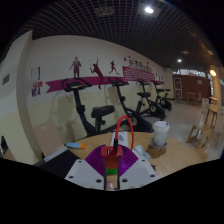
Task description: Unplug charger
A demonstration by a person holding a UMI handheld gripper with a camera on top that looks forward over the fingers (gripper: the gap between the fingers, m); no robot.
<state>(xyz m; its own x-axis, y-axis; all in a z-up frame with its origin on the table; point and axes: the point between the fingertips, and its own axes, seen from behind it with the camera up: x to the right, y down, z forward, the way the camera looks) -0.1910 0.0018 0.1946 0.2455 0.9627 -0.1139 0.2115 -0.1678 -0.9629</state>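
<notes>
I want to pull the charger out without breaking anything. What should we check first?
1. Charger in sight: ok, a green and red block sits between the fingers.
2. Fingers around it: ok, purple pads flank it.
3. Fingers pressing on it: cannot tell.
4. Red cable free: cannot tell, it loops up just ahead of the gripper.
5. Socket visible: not ok, hidden.
6. White bottle out of the way: ok, off to one side on the table.
</notes>
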